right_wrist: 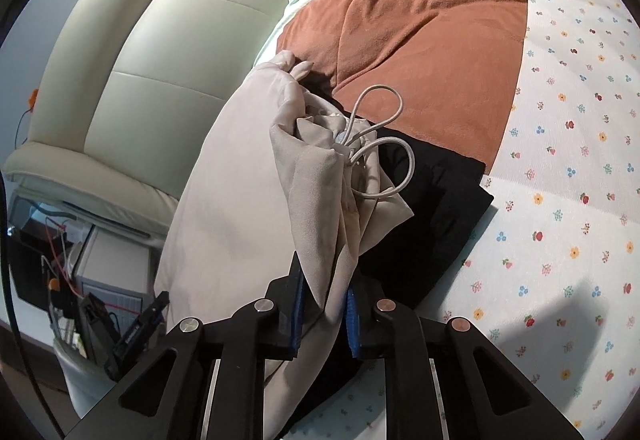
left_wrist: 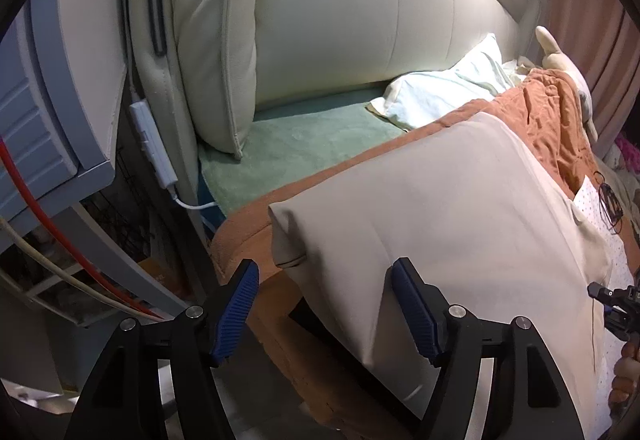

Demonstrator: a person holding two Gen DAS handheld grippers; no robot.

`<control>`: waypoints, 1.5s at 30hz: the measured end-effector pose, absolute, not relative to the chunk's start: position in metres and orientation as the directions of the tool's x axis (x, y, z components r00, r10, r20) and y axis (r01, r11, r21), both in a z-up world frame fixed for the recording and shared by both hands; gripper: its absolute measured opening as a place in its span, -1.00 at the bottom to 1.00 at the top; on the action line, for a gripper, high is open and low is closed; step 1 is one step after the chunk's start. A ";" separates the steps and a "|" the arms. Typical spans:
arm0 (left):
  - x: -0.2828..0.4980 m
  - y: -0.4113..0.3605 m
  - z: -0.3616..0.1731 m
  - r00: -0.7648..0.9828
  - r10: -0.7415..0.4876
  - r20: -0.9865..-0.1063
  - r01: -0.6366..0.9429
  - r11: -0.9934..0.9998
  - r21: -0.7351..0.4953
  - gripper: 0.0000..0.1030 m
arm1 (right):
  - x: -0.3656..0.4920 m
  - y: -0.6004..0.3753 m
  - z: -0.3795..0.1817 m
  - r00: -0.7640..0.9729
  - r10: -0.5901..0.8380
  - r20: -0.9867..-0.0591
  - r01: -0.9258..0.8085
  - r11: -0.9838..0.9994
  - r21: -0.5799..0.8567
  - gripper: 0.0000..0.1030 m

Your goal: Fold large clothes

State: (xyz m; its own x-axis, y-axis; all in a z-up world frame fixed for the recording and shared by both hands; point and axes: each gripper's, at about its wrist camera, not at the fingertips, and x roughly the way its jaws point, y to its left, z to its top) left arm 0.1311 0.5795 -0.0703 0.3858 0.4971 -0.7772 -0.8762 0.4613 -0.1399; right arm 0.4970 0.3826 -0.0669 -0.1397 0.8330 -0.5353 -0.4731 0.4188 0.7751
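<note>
Beige garment (right_wrist: 224, 175) lies on the bed over the orange blanket (right_wrist: 420, 39), long axis running from my right gripper (right_wrist: 324, 320) away twd the headboard (left_wrist: 340, 19). R jaws pinch its bunched drawstring end. L gripper (left_wrist: 324, 304) is spread, nothing pressed; the garment's free corner (left_wrist: 288, 224) sits just ahead between its fingers. So I judge L is the nearer tool for that corner.

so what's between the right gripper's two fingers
A bunched fold of the beige garment, with its drawstring looped just beyond; the right gripper pinches it, seen in the right wrist view.
</note>
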 end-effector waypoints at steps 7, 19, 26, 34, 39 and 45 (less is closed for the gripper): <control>0.129 0.569 -0.062 0.342 0.531 -0.776 -0.885 0.459 -0.076 0.39 | 0.510 0.364 -0.069 -0.078 0.835 -0.545 -0.426 0.466 0.776 -0.33; 0.124 0.535 -0.045 0.388 0.511 -0.767 -0.871 0.475 -0.124 0.39 | 0.521 0.315 -0.045 0.052 0.772 -0.633 -0.441 0.586 0.680 -0.21; 0.131 0.500 -0.018 0.461 0.495 -0.736 -0.835 0.523 -0.171 0.67 | 0.496 0.286 0.005 0.057 0.773 -0.632 -0.537 0.558 0.633 -0.18; 0.145 0.449 0.018 0.541 0.483 -0.689 -0.776 0.603 -0.187 0.91 | 0.461 0.237 0.052 0.075 0.765 -0.640 -0.614 0.541 0.575 0.57; 0.151 0.412 0.042 0.586 0.479 -0.653 -0.736 0.651 -0.183 0.99 | 0.440 0.205 0.079 0.117 0.761 -0.638 -0.665 0.537 0.519 0.99; 0.155 0.369 0.067 0.641 0.461 -0.614 -0.684 0.706 -0.184 0.99 | 0.415 0.157 0.110 0.187 0.760 -0.622 -0.712 0.541 0.448 0.99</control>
